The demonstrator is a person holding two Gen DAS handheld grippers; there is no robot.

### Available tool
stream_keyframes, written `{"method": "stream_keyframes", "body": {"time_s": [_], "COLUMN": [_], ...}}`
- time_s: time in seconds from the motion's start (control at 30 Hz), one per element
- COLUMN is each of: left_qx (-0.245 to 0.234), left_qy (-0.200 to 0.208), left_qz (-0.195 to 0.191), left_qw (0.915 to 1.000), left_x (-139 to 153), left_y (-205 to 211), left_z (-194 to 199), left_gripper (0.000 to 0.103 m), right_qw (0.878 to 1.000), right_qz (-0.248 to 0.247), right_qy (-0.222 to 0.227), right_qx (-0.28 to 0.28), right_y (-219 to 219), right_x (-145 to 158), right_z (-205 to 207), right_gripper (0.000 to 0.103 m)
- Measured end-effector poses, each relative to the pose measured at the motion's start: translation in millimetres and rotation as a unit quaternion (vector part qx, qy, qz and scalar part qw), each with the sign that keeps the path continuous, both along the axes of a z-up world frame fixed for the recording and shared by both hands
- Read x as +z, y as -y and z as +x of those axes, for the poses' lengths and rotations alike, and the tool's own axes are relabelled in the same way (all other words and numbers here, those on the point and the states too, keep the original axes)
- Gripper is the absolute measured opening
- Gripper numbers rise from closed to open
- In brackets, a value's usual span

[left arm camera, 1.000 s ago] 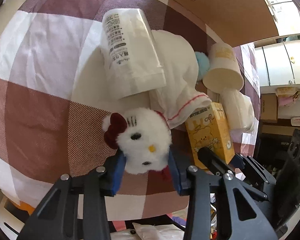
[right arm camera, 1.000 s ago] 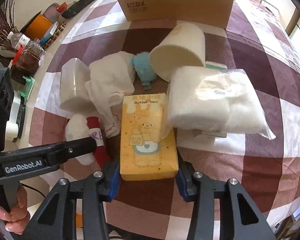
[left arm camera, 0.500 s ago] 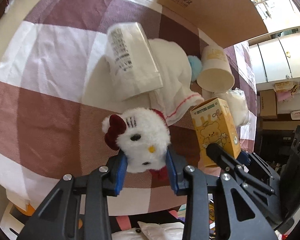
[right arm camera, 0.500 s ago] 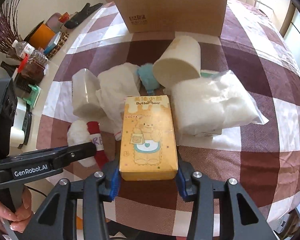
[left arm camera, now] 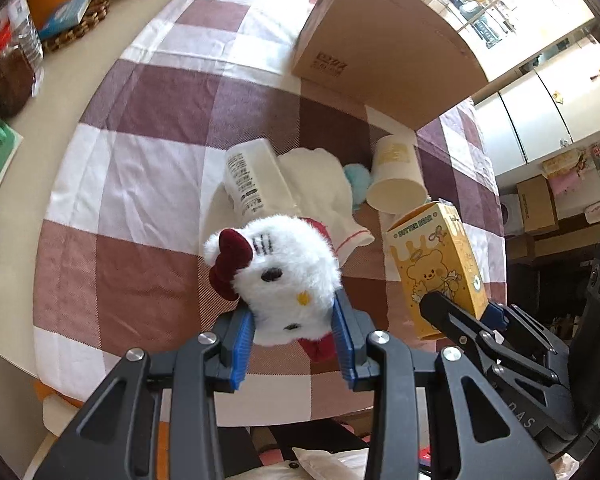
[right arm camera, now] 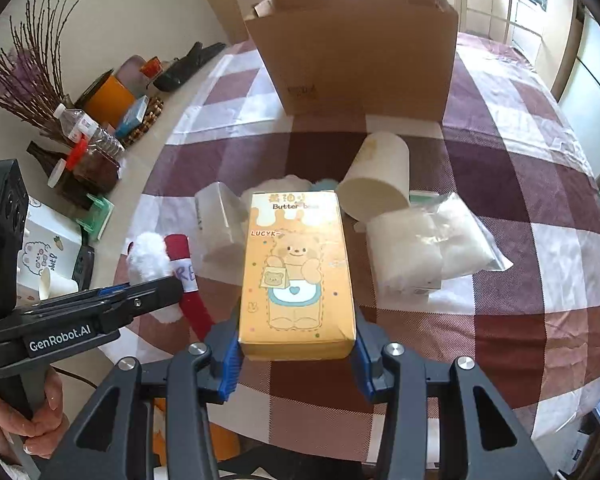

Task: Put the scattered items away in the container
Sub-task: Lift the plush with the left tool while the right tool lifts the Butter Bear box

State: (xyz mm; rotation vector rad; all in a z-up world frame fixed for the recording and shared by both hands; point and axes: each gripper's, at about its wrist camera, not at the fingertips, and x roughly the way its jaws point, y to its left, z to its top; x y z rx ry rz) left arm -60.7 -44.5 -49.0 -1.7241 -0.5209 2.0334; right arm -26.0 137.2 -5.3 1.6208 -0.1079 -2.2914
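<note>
Two grips are ours: on the left, our left gripper [left arm camera: 294, 330] pinches the white plush cat [left arm camera: 276, 276] between its blue pads, clear of the checked cloth [left arm camera: 140, 184]. To its right, our right gripper [right arm camera: 296, 354] clamps the yellow bear carton [right arm camera: 296, 276] at its near end. Beyond both claws lie the white pack [left arm camera: 252, 180], paper cup [right arm camera: 376, 180] and cotton bag [right arm camera: 432, 248], with the cardboard box [right arm camera: 360, 48] farthest ahead.

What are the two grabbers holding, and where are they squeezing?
The left gripper squeezes the white plush cat by its head's lower sides. The right gripper squeezes the yellow bear box by its near end's long sides.
</note>
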Motion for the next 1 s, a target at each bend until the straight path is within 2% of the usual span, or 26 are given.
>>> {"method": "stream_keyframes", "body": {"time_s": [0.73, 1.0], "left_qx": [-0.026, -0.036], "left_qy": [-0.061, -0.083], "left_qz": [-0.032, -0.061], "left_qw": [0.9973, 0.9940], "left_x": [47, 60], "left_y": [-25, -39], "left_z": [12, 11], "left_gripper": [0.036, 0.036], "right_qw": [0.998, 0.996], "right_qz": [0.001, 0.006], "right_qy": [-0.042, -0.055], "right_qx": [-0.051, -0.069], "right_y": [-26, -35], "right_x": [34, 43], "right_z": [33, 36], "right_gripper": [0.045, 0.046]}}
